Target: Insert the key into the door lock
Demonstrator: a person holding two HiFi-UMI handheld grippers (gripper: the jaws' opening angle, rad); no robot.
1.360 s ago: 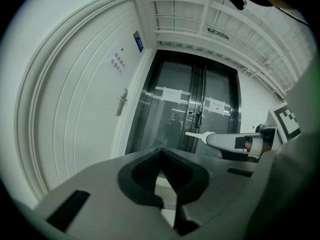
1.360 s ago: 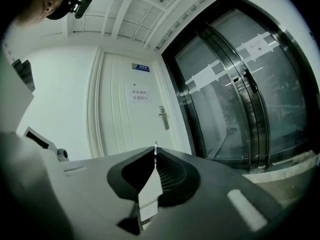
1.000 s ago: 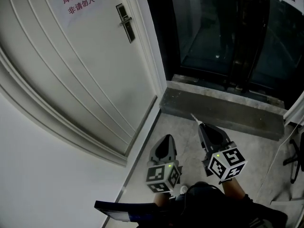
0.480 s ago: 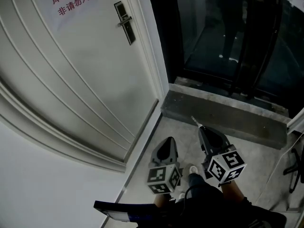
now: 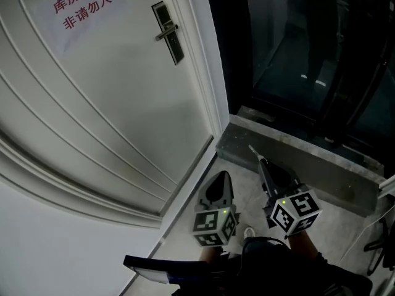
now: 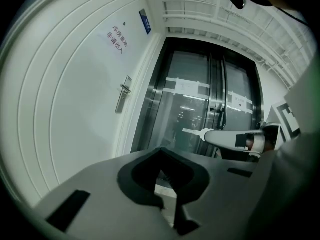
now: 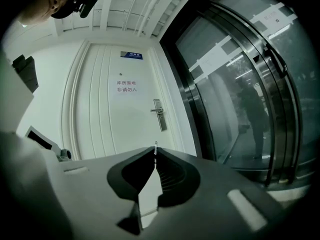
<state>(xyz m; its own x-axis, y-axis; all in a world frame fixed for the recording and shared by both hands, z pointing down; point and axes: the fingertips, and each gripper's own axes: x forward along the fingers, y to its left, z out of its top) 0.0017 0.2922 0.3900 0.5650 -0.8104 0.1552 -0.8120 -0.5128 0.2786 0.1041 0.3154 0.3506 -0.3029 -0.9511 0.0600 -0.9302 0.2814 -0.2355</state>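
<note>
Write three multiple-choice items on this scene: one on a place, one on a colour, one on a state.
1. Seen from the head view, where on the white door is the lock plate?
A. near its right edge
B. in its middle
C. near its left edge

2. What colour is the print on the door's paper notice?
A. blue
B. red
C. green

3. How does the right tool stand?
A. wide open, empty
B. shut on the key
C. shut on the door handle

Answers:
1 A, the plate sits beside the frame.
2 B, the characters are red.
3 B, the key's thin blade sticks out between closed jaws.
</note>
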